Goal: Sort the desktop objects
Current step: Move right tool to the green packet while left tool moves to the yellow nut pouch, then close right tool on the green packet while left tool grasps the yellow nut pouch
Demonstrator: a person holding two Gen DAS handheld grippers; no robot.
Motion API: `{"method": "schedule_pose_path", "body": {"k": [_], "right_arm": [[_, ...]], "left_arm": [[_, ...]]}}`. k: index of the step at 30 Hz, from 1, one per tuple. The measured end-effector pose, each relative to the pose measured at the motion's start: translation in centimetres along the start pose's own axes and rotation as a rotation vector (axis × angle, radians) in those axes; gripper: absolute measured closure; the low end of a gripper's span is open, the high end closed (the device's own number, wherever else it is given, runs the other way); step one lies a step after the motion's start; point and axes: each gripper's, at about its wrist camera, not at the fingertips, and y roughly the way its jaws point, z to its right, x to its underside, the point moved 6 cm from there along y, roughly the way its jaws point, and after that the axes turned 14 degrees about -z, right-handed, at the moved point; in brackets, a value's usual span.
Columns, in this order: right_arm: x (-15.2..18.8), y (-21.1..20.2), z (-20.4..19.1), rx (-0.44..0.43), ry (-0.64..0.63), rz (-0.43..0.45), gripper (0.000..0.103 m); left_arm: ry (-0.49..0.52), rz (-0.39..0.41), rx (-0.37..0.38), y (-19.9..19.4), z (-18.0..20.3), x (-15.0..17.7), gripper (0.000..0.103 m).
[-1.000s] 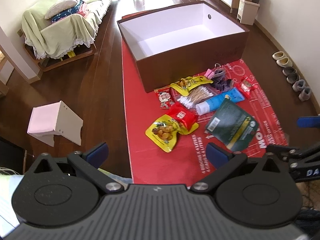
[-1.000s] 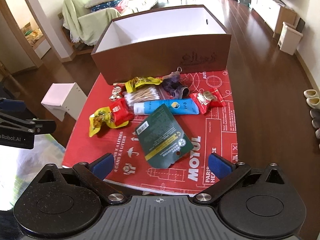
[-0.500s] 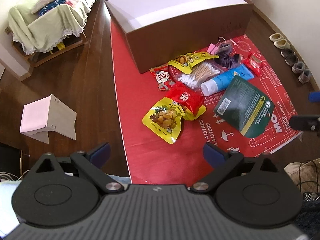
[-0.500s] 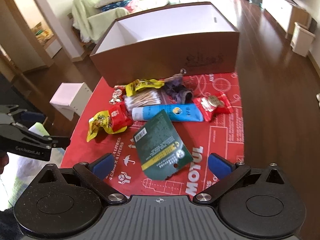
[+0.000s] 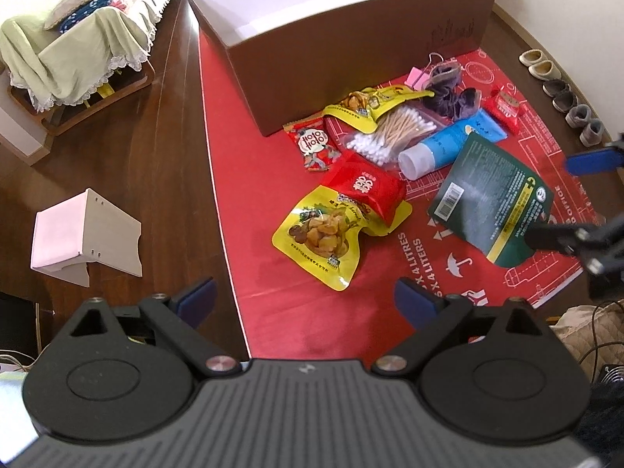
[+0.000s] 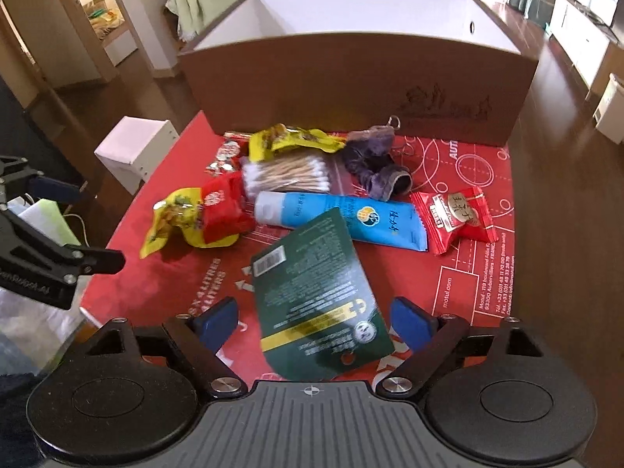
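Note:
Loose items lie on a red mat (image 5: 273, 179) in front of a brown box (image 5: 374, 35) with a white inside. A dark green pouch (image 6: 316, 296) lies nearest; my right gripper (image 6: 314, 321) is open and hovers over its near end, fingers either side. Behind it are a blue tube (image 6: 343, 216), a cotton swab pack (image 6: 286, 175), a red snack pack (image 6: 454, 214), a purple cloth (image 6: 376, 163) and yellow and red snack bags (image 6: 195, 218). My left gripper (image 5: 304, 300) is open and empty above the mat's near left edge, short of the yellow bag (image 5: 319, 238).
A small white stool (image 5: 82, 234) stands on the wood floor left of the mat. A sofa with a green cover (image 5: 74, 27) is at the far left. Shoes (image 5: 565, 97) line the right wall. Cables and cloth (image 5: 585, 323) lie by the mat's near right corner.
Both grippers have moved forward and lower toward the mat. The right gripper now straddles the green pouch's near end. Both stay open.

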Motion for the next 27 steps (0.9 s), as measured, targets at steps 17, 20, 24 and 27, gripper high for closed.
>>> {"method": "schedule_pose_path", "body": {"k": [17, 20, 24, 27], "right_arm": [[-2.0, 4.0, 1.5, -0.068, -0.093, -0.104, 0.015], [-2.0, 4.3, 1.4, -0.070, -0.115, -0.114, 0.030], [-2.2, 4.1, 1.7, -0.091, -0.112, -0.119, 0.056], [-2.2, 3.7, 2.1, -0.147, -0.066, -0.114, 0.070]], "left_arm": [[0.002, -0.061, 0.023, 2.9, -0.6, -0.8, 0.009], [-0.002, -0.070, 0.026, 3.2, -0.7, -0.7, 0.009], [-0.010, -0.076, 0.031, 3.5, -1.0, -0.6, 0.009], [-0.010, -0.079, 0.031, 3.6, -1.0, -0.6, 0.009]]}}
